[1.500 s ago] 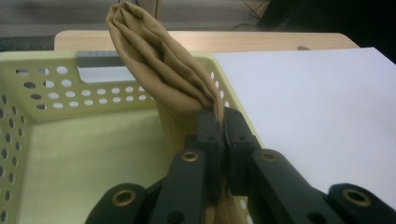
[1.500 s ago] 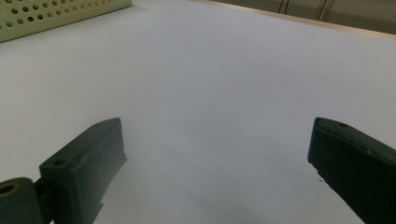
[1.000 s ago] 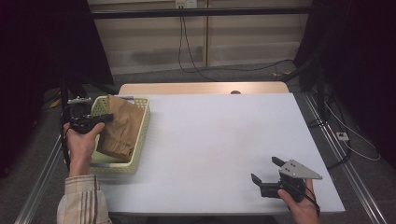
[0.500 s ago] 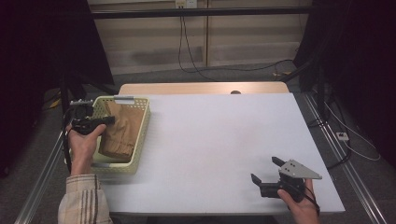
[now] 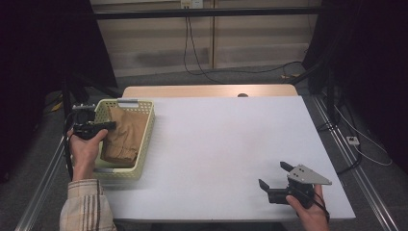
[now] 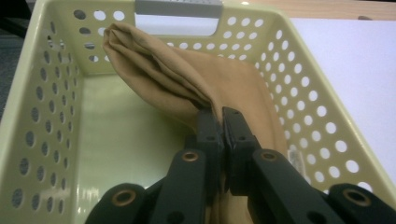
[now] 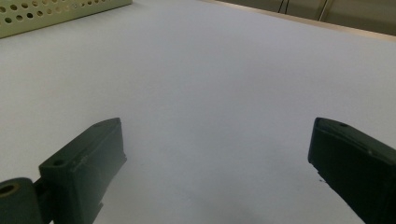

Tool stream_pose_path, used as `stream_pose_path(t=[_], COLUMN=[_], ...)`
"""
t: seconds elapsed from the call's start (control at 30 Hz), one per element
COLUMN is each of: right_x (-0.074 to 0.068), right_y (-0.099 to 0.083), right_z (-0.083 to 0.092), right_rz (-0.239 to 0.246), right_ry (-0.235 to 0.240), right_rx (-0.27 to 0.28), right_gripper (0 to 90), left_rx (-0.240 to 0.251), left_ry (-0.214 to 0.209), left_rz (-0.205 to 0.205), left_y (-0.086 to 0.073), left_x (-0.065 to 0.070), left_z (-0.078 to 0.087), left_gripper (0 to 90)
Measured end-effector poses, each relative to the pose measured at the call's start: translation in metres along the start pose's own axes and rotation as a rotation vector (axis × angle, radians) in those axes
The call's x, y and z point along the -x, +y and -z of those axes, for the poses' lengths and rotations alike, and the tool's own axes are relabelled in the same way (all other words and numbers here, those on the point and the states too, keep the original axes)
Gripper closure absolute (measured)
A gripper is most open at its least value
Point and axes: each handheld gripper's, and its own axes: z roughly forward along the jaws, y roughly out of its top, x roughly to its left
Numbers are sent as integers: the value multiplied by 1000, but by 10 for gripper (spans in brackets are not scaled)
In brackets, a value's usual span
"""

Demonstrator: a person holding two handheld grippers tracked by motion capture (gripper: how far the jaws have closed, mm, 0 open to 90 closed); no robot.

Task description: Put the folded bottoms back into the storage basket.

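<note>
The left gripper (image 6: pixel 219 122) has its jaws clenched on a fold of tan cloth (image 6: pixel 187 84), the two black jaws pressed nearly together with the fabric pinched between their tips. The cloth lies inside a pale yellow perforated basket (image 6: pixel 42 93), draped from the far corner by the grey handle down toward the jaws. Its lower part is hidden behind the jaws in the left gripper view. In the high view the basket (image 5: pixel 146 130) sits at the left edge of the white table (image 5: pixel 231 144), and the left gripper (image 5: pixel 103 126) reaches over its near-left rim, held by a hand in a plaid sleeve.

The right gripper (image 5: pixel 275 177) is at the table's near right corner, well apart from the basket. Its jaws are spread wide and released, with bare table between them; in the right gripper view (image 7: pixel 217 154) both jaws are cut off by the frame's bottom edge.
</note>
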Motion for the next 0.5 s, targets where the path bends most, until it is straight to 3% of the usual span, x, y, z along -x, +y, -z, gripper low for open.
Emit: stream_pose_path(t=[0.33,0.5], right_x=[0,1], right_y=[0,0], right_z=[0,0], right_rz=[-1,-5], right_ry=[-1,-1], right_rx=[0,1], right_gripper=[38,36], left_rx=[-13,-22], left_ry=[12,50], left_rz=[-6,-13], left_y=[-1,-1], left_x=[-5,-4], left_z=[0,-2], left_gripper=[870,870])
